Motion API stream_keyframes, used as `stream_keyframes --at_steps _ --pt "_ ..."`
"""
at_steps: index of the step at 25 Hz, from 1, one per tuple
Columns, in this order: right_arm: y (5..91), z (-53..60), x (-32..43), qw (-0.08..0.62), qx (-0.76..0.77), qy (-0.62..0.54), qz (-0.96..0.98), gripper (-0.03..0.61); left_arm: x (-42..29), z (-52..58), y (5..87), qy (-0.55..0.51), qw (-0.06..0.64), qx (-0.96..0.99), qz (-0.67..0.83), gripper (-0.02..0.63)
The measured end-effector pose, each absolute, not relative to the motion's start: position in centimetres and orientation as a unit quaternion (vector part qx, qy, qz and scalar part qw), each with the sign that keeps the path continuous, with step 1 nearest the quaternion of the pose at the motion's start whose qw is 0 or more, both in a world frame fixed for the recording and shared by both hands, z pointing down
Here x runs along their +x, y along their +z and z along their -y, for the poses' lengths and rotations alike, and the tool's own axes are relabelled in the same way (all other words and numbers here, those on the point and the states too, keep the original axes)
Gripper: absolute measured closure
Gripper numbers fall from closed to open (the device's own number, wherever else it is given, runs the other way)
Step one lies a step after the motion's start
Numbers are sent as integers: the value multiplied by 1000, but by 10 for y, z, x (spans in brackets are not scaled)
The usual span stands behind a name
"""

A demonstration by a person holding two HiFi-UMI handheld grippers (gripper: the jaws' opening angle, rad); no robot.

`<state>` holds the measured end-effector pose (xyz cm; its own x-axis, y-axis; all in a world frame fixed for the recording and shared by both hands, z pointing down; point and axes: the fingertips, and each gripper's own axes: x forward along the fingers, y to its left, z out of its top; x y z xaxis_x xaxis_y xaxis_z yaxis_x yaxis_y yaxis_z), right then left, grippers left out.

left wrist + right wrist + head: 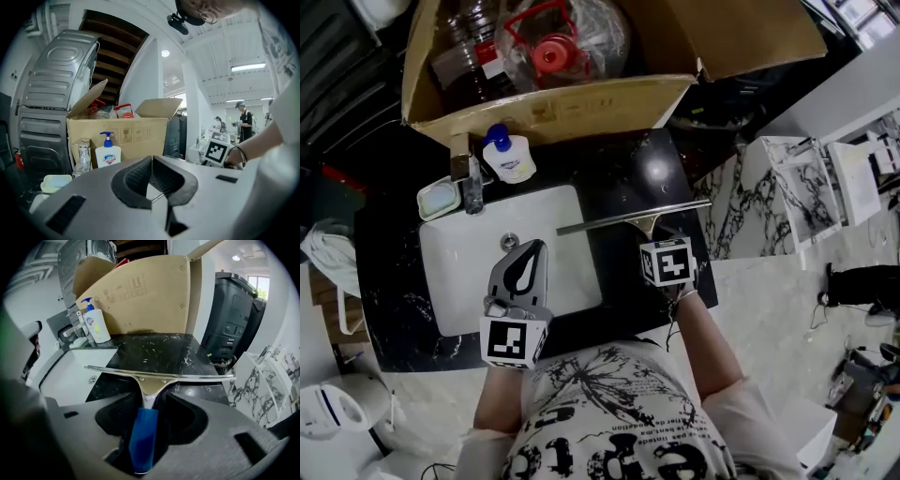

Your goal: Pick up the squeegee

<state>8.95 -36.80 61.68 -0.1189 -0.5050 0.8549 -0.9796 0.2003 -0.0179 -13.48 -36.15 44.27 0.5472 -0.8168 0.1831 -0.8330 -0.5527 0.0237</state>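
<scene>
Your right tool: spread round squeegee handle, unpinched | blade ahead spans sink rim to surface edge, bare surface beyond | your left tool: pressed together.

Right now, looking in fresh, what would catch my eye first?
The long squeegee lying on the black marble counter by the white sink, its blue handle between the open fingers of the right gripper. Behind the sink stands an open cardboard box with a red-capped bottle inside.
</scene>
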Motion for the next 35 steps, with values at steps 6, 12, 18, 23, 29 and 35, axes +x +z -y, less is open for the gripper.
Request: stream_keyframes --at_steps 6,12,18,23,29,35 --pt "626 369 90 388 536 339 669 410 -136 370 444 75 58 877 471 601" --pt "626 369 89 391 529 335 675 414 -136 370 445 83 58 879 467 601" --pt "626 368 86 379 542 329 674 451 -136 362 444 92 71 873 474 601" --pt "625 369 89 363 552 328 675 463 -133 351 438 93 67 870 480 601" --pt "620 369 85 338 557 321 687 468 -143 348 426 87 51 858 504 601" --pt "593 372 77 309 562 269 718 467 -146 342 423 80 47 850 519 601"
